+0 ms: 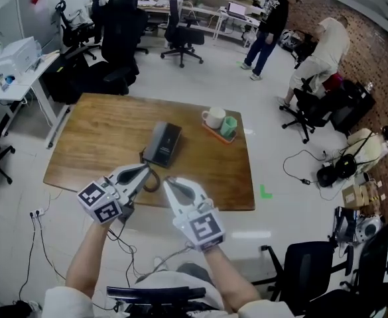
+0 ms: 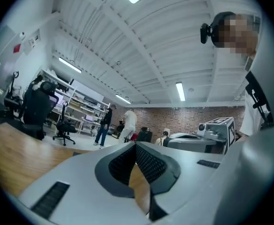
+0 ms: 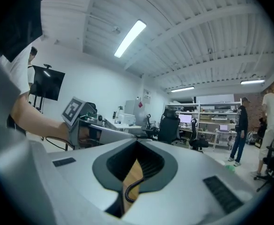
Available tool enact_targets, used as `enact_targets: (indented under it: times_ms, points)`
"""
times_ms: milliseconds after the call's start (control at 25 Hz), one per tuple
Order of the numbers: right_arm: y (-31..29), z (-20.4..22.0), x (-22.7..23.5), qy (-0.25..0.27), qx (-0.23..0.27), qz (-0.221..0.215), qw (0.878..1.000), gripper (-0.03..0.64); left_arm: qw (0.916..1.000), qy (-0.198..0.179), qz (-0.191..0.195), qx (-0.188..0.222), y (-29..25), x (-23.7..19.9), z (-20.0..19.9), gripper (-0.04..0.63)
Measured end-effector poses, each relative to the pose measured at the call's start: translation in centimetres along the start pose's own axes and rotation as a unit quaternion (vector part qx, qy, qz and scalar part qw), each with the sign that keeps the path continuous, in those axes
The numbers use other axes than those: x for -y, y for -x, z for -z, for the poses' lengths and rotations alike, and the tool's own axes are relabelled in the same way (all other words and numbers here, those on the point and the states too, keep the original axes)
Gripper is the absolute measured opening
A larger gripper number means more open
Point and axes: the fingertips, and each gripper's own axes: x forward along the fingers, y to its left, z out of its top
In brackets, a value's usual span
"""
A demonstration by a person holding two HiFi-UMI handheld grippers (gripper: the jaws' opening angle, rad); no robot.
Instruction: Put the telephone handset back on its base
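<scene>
You are holding both tongs shut and empty over the near edge of the table: the left gripper is closing on nothing, and the right gripper is doing the same, with only the coiled cord showing beyond its tips. The telephone is lying mid-table, a dark flat slab, and its handset seems to be resting on the base, though it is too small to confirm. I am judging the placing as finishing, so next you are checking the seat while keeping clear of the cord.
</scene>
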Motion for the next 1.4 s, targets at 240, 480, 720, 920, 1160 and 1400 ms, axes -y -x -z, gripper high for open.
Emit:
enact_targets:
  times_ms: [240, 480, 720, 920, 1160, 1400]
  points:
    - [3.0, -1.0, -1.0, -0.002, 0.018, -0.003, 1.0, 0.003, 0.9973, -0.058, -0.044, 0.009, 1.4, 5.2, -1.0, 0.003]
    - [7.6, -1.6, -2.6, -0.007, 0.03, -0.009, 0.999, 0.003, 0.9952, -0.071, -0.066, 0.01, 2.1, 10.9, -0.9, 0.003]
    - [12.6, -1.5, -4.0, -0.011, 0.039, -0.002, 0.999, 0.003, 0.9931, -0.079, -0.087, 0.01, 2.8, 16.4, 0.2, 0.003]
    - [16.5, -0.8, -6.0, -0.023, 0.044, 0.0, 0.999, 0.003, 0.991, -0.086, -0.102, 0.01, 4.4, 20.9, 1.0, 0.003]
    - [19.9, -0.6, -7.6, -0.042, 0.052, 0.008, 0.998, 0.002, 0.9881, -0.096, -0.12, 0.003, 5.7, 24.5, 1.7, 0.003]
    - [21.6, -0.8, -8.2, -0.032, 0.057, 0.016, 0.998, 0.002, 0.985, -0.11, -0.133, 0.008, 5.8, 26.3, 1.6, 0.003]
